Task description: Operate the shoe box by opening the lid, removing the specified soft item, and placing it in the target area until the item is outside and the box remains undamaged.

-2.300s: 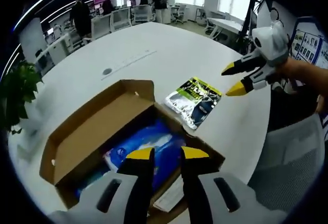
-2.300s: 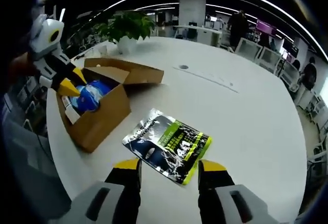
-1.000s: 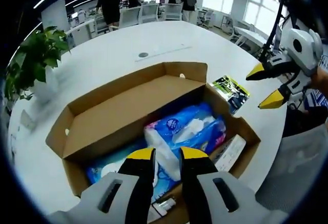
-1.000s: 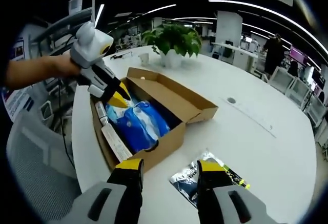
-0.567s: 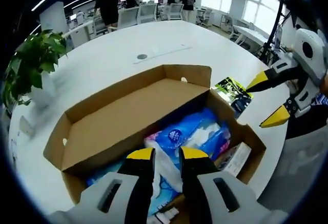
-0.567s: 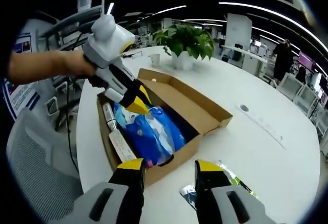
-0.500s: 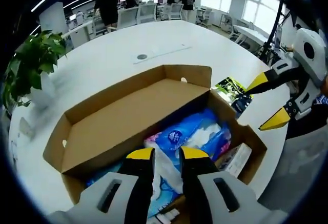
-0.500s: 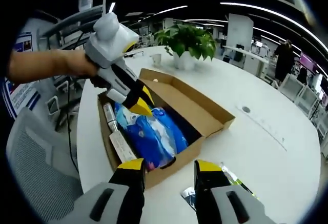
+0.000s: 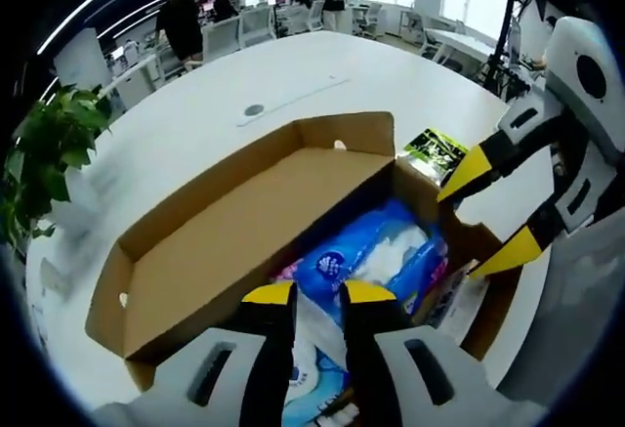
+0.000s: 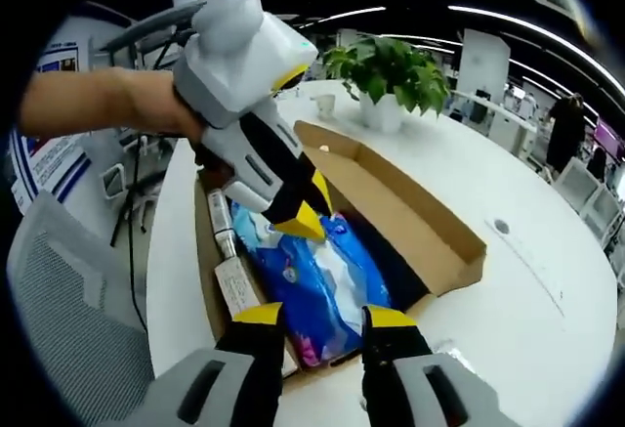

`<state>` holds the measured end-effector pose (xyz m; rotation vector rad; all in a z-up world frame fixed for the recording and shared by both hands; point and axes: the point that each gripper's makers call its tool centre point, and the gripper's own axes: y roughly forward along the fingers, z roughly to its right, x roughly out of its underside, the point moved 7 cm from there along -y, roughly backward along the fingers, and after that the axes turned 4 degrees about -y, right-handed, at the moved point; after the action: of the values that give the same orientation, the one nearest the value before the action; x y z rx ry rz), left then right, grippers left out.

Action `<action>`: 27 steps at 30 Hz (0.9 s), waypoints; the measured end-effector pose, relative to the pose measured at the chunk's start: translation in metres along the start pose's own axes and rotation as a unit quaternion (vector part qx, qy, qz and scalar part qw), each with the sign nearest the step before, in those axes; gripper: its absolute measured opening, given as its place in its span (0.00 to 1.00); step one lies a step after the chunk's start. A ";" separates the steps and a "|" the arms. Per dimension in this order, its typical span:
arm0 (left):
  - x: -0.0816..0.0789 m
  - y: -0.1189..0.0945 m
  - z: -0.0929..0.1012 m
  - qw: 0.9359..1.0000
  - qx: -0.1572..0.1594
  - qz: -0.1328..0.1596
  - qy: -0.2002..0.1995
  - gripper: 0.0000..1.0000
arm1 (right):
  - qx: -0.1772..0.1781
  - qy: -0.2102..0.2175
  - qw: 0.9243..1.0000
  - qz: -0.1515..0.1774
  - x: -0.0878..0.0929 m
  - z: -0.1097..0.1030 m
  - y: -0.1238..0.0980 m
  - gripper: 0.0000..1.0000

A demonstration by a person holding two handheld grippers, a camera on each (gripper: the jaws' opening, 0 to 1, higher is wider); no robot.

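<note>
- Nearest us in the left gripper view, our left gripper (image 9: 318,293) hung over the blue soft pack (image 9: 376,256), its yellow-tipped jaws a narrow gap apart, holding nothing.
- In the right gripper view, our right gripper (image 10: 323,316) stood with jaws apart at the near end of that pack (image 10: 317,276), which lay inside the shoe box (image 10: 430,227).
- The box's lid (image 9: 229,227) lay folded open and flat.
- A white tube (image 10: 223,224) sat along the box's side wall.
- Beyond the box, a green-and-black packet (image 9: 435,147) rested on the white table (image 9: 234,90).
- A potted plant (image 10: 391,73) stood farther off.
</note>
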<state>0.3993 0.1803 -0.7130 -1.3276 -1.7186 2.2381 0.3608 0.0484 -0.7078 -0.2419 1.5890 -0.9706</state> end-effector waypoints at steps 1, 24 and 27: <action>0.000 0.000 0.000 1.000 0.000 0.003 -0.001 0.10 | -0.002 -0.004 1.000 -0.003 0.000 -0.001 0.002 0.27; 0.000 -0.009 0.006 0.999 0.020 0.013 -0.028 0.00 | -0.005 -0.054 0.997 -0.050 0.009 0.001 0.023 0.00; 0.001 -0.010 0.005 0.999 0.022 0.015 -0.033 0.00 | -0.005 -0.057 0.997 -0.048 0.009 0.000 0.022 0.00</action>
<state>0.3904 0.1810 -0.7054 -1.2938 -1.6688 2.3482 0.3662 0.0565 -0.7296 -0.3762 1.4889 -1.0052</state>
